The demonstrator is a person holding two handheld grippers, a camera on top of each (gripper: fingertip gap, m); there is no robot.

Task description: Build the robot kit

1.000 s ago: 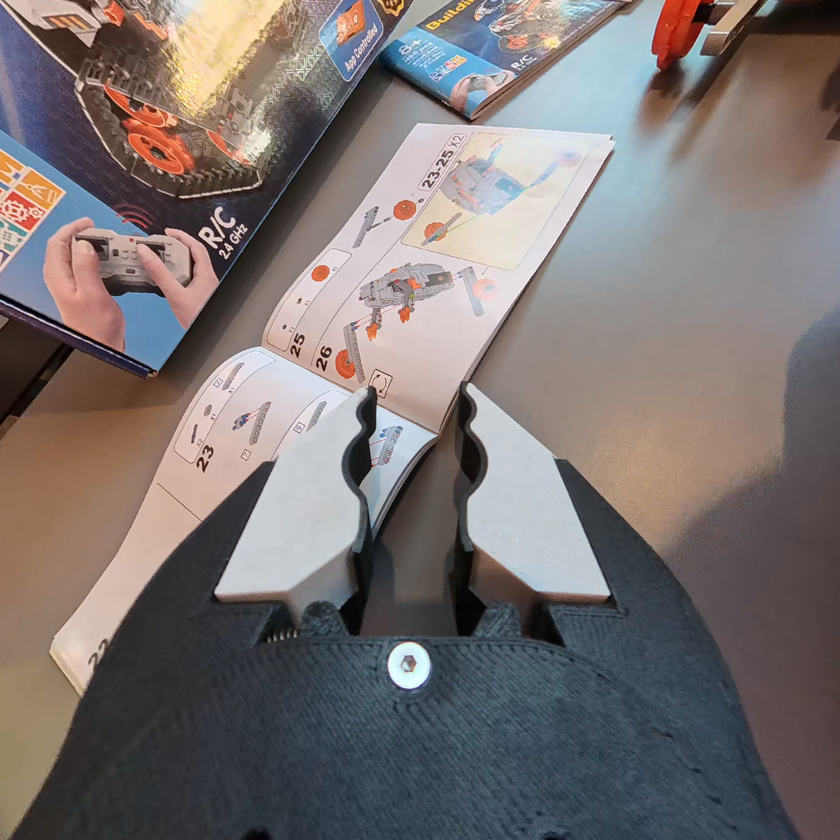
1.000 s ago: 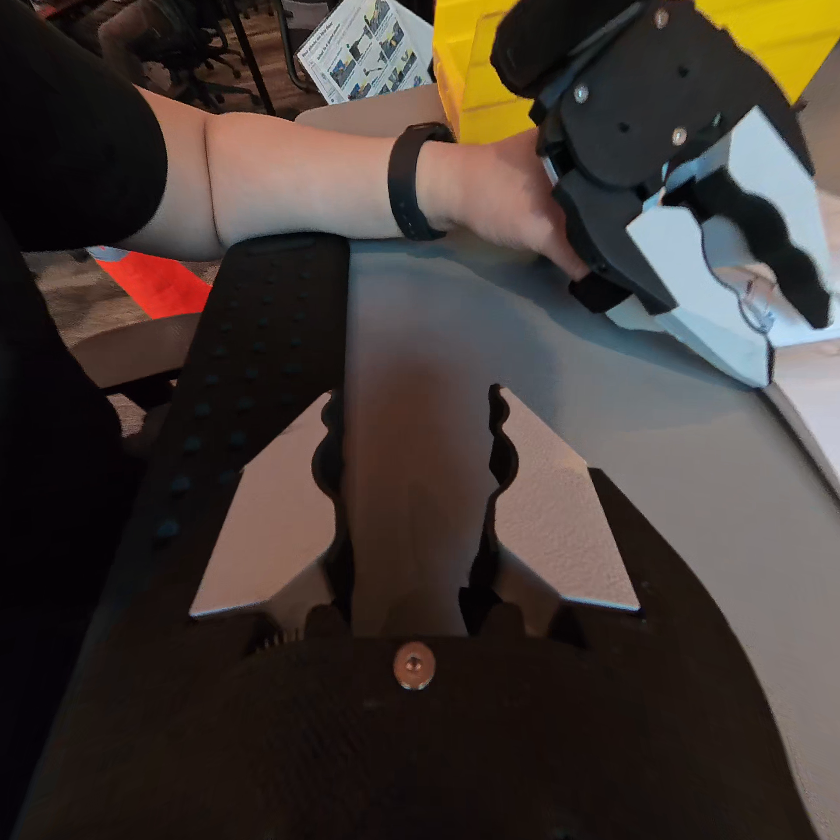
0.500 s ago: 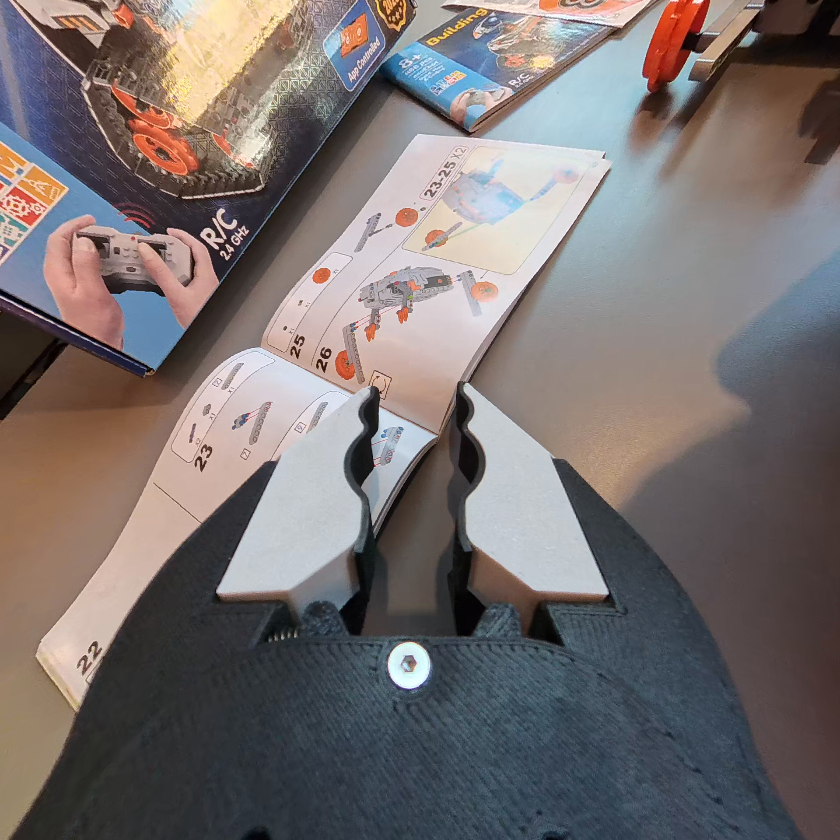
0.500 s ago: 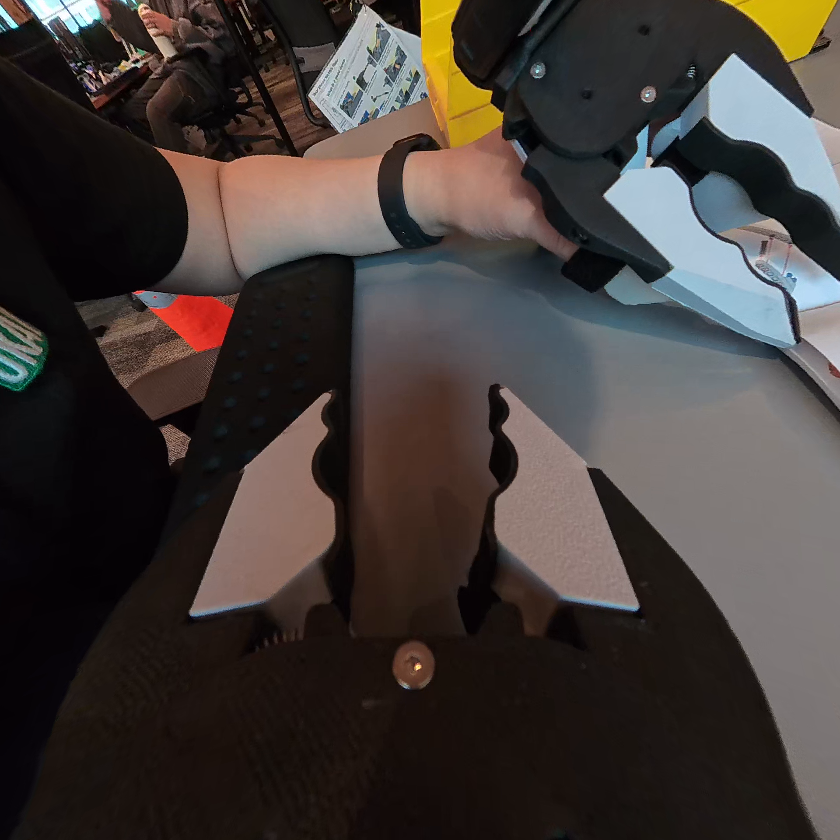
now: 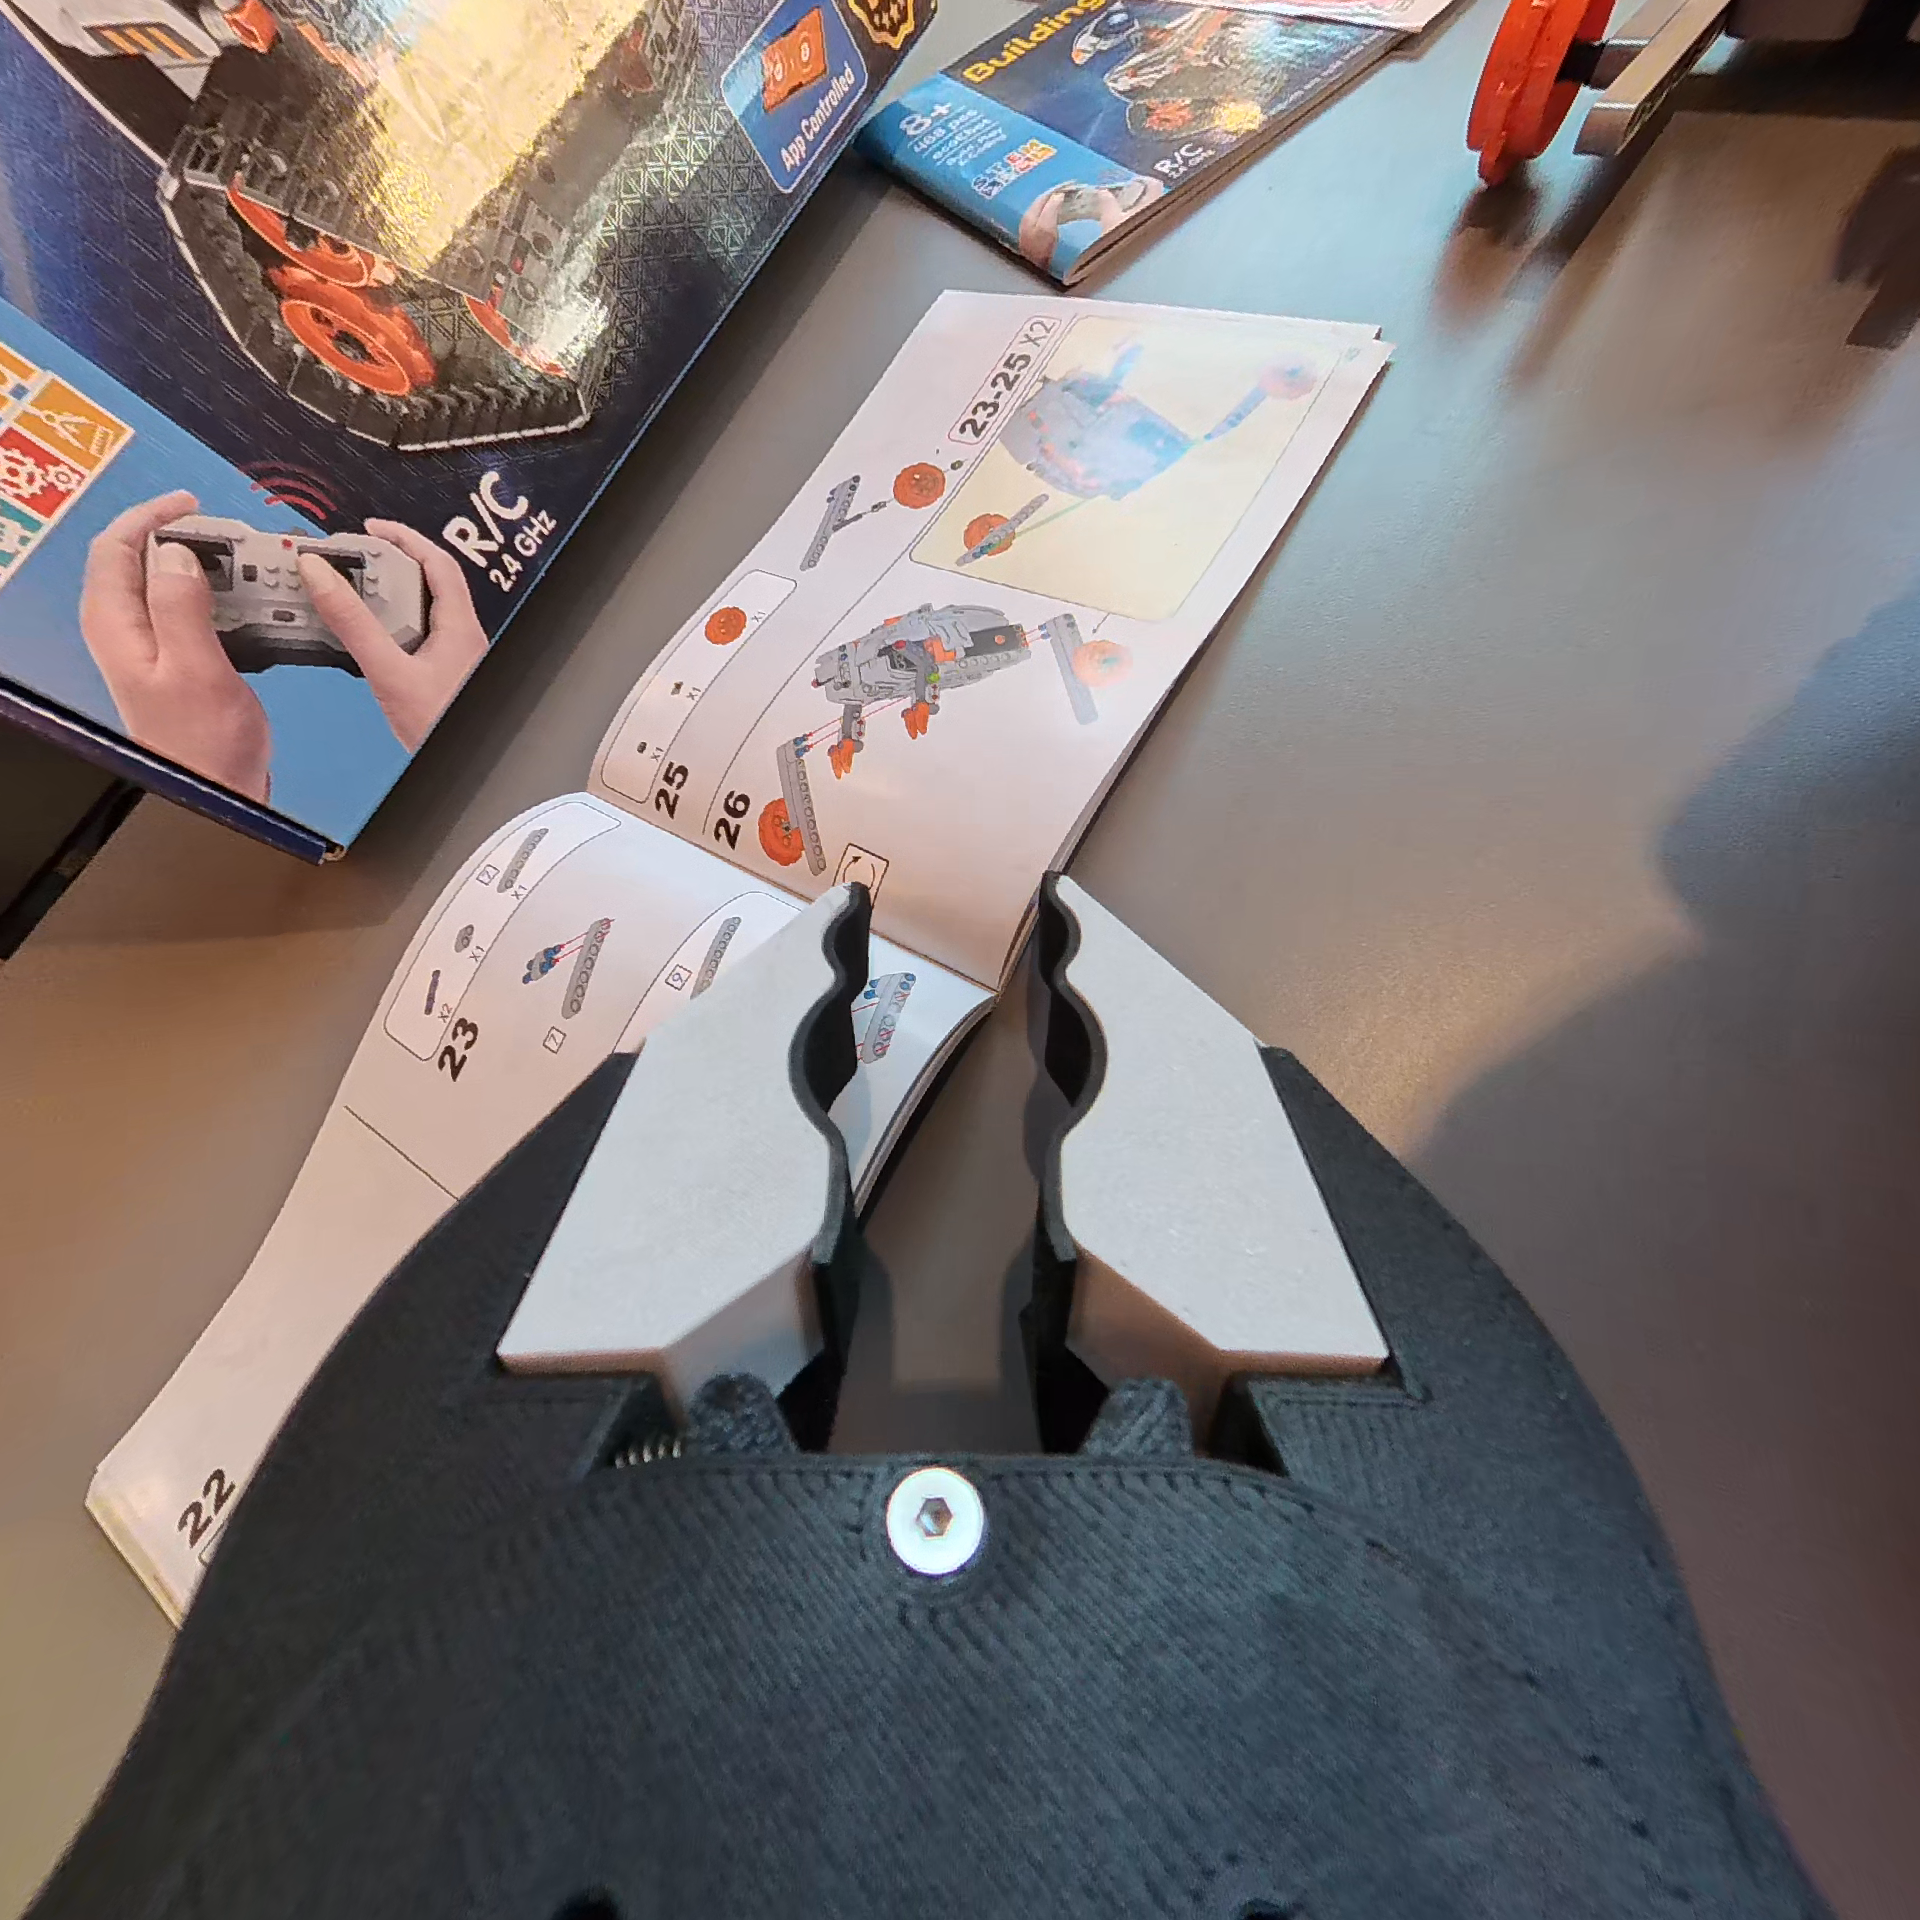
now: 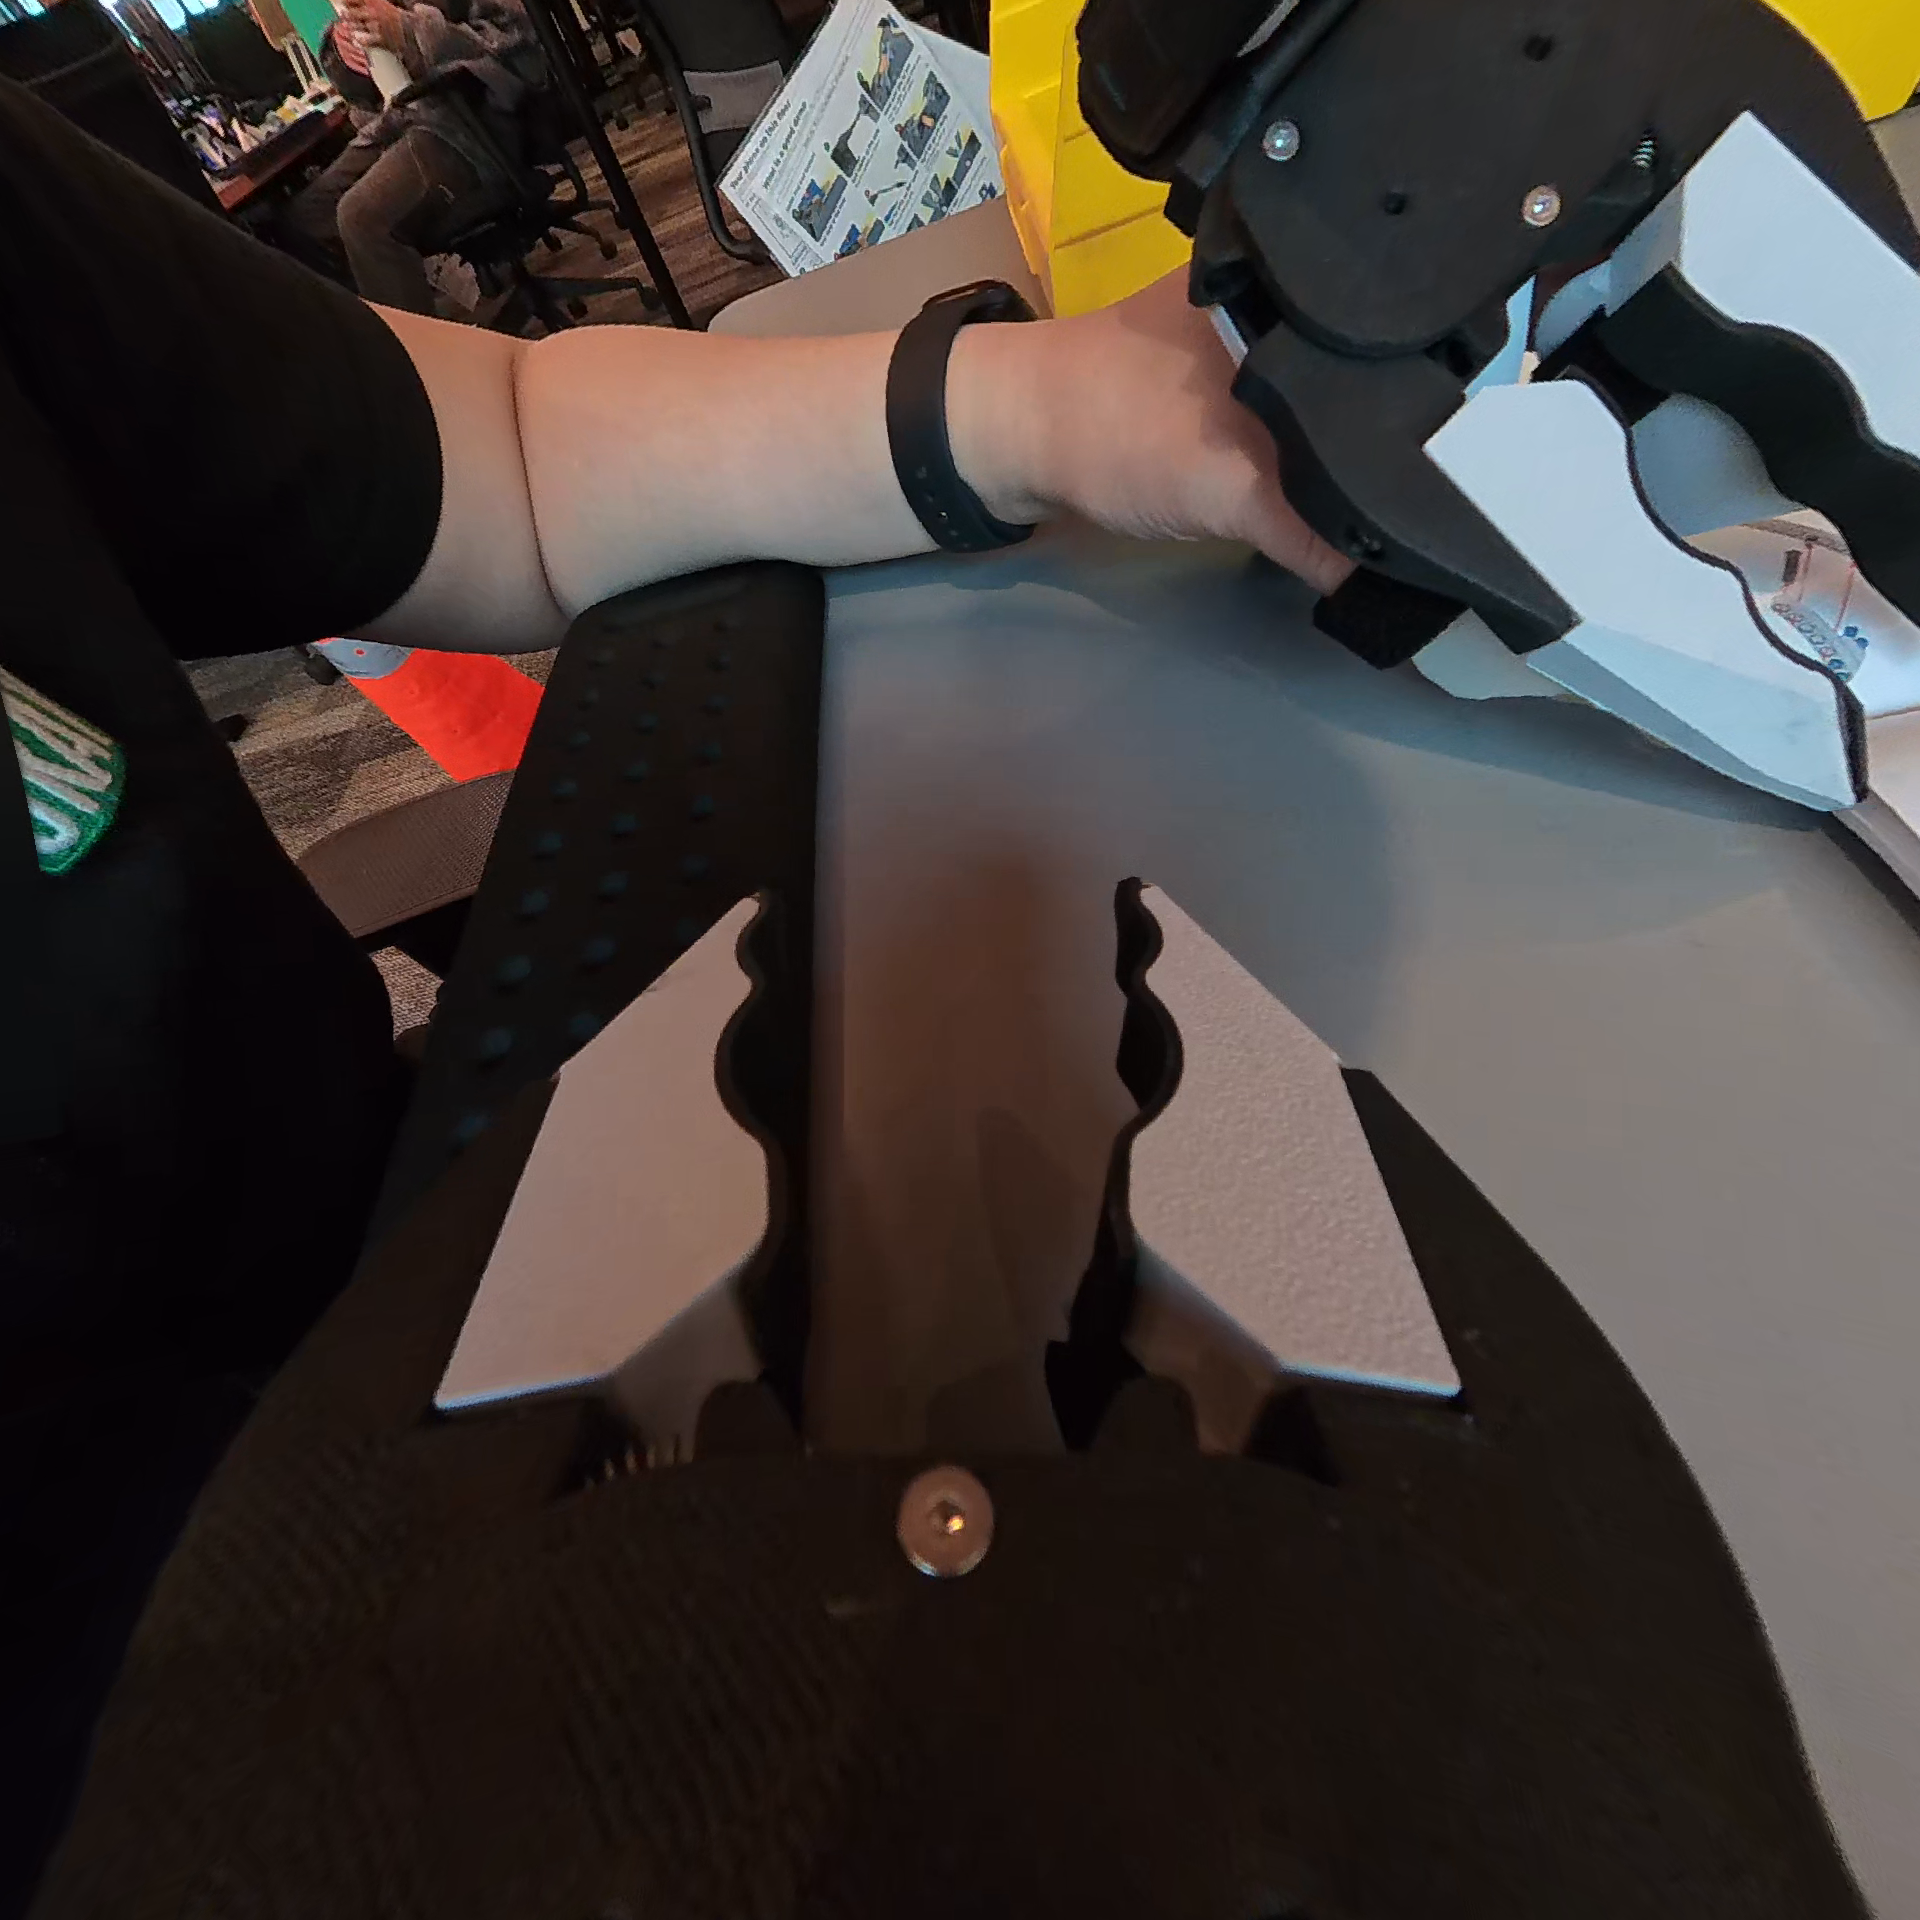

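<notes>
- The left claw [image 5: 951, 909] is open a little and holds nothing. Its tips hang over the near edge of an open booklet [image 5: 935, 623] that lies flat on the grey table [image 5: 1507, 727].
- A blue toy box [image 5: 312, 364] lies left of the booklet, and a small shut booklet [image 5: 1122, 135] lies beyond it.
- The right claw [image 6: 940, 904] is open and empty, low over the table near its edge.
- A hand [image 6: 1122, 447] with a black wristband [image 6: 951, 416] grips the left claw's handle.
</notes>
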